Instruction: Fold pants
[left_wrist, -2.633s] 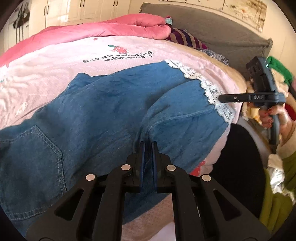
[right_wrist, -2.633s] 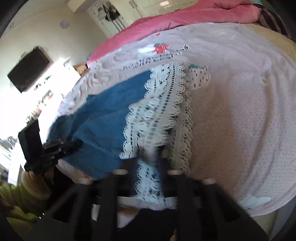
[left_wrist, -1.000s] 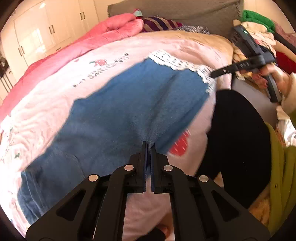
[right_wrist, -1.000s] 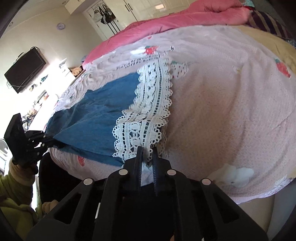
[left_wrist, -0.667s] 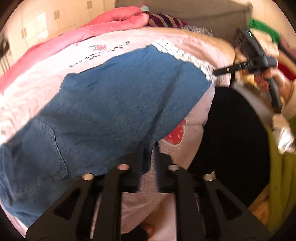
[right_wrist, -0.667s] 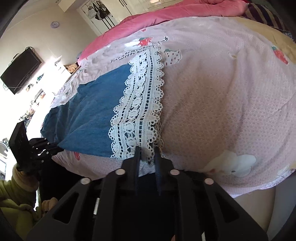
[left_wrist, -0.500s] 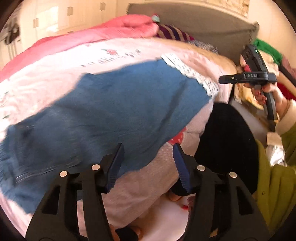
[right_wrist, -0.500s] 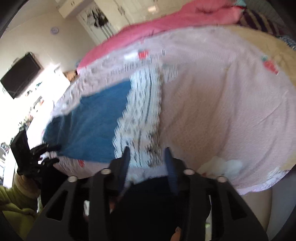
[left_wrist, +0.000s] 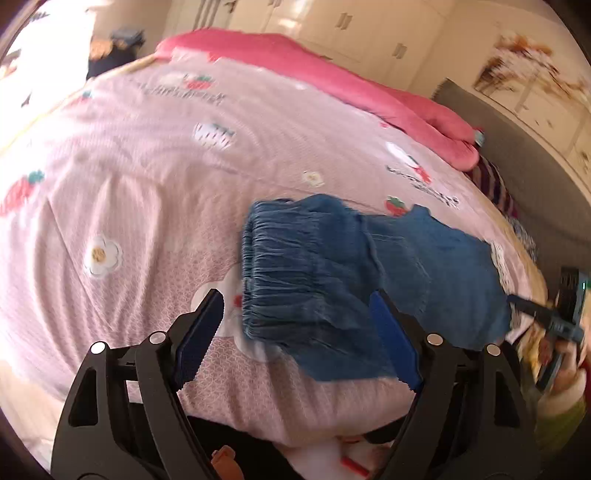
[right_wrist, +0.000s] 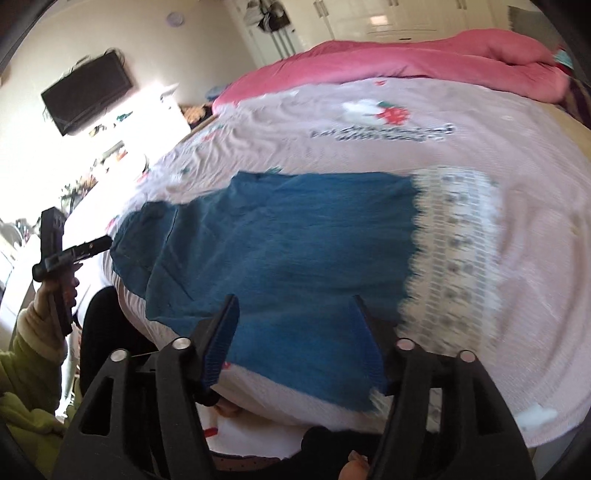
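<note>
Blue denim pants with a gathered elastic waistband and white lace cuffs lie flat along the near edge of the pink bed. My left gripper is open and empty, hovering just above the waistband end. My right gripper is open and empty over the lower leg part of the pants, left of the lace cuffs. Each gripper also shows small in the other's view: the right one and the left one.
The pink strawberry-print bedsheet covers the bed. A bright pink duvet lies bunched at the far side. A grey headboard stands at the right. A wall TV hangs at the left in the right wrist view.
Both grippers have let go of the pants and opened. The pants now lie flat on the bed. The left gripper has swung toward the waistband; the right has shifted left of the lace cuffs.
</note>
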